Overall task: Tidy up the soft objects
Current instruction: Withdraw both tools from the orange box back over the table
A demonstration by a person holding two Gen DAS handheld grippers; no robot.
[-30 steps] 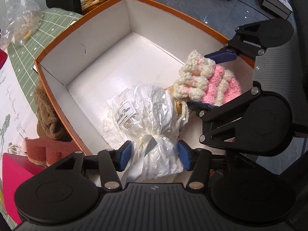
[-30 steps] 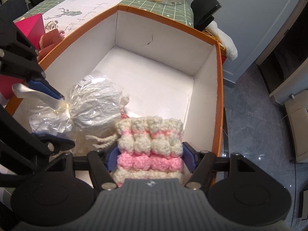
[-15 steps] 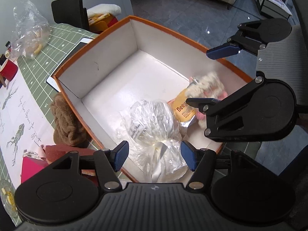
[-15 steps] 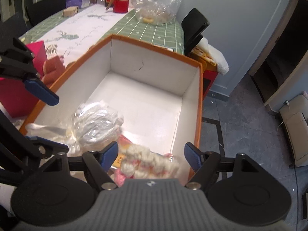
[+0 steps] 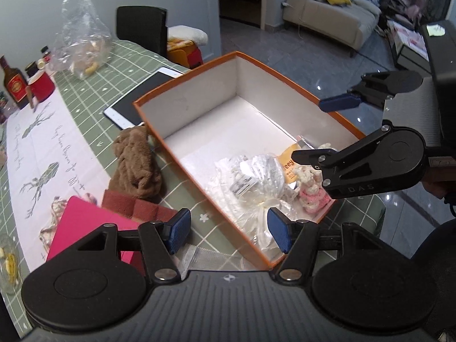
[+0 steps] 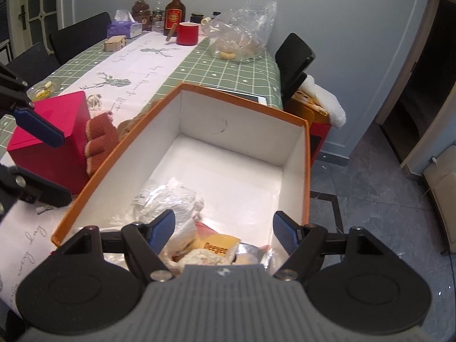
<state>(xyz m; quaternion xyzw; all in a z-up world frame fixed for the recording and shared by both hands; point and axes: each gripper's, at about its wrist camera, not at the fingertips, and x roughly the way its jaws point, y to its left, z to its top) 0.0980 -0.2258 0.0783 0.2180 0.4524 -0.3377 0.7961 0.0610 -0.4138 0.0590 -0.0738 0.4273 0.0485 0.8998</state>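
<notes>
The pink and cream knitted piece (image 5: 310,192) lies inside the orange box (image 5: 182,78), in the near corner, right under the right tongs (image 6: 223,229). It touches a yellow snack packet (image 6: 219,246) and sits just beside a clear plastic bag tied with a ribbon (image 5: 256,182). That bag of white stuff lies in front of the left tongs (image 5: 226,229), inside the box too. The rest of the white box floor is bare.

Both tongs are held above the near end of the box. The left tongs are spread wide and hold nothing. The right tongs are spread wide too, with nothing between the blue pads (image 6: 164,225).

To the left of the left tongs, outside the box, a brown fuzzy cloth (image 5: 135,165) rests against the box wall on the green checked tablecloth (image 5: 82,91). Near it are a dark red fuzzy thing (image 5: 134,205) and a pink box (image 5: 82,225). Farther off stand a red mug (image 6: 187,33), a bottle (image 6: 174,10) and a crinkly clear bag (image 6: 245,25).
</notes>
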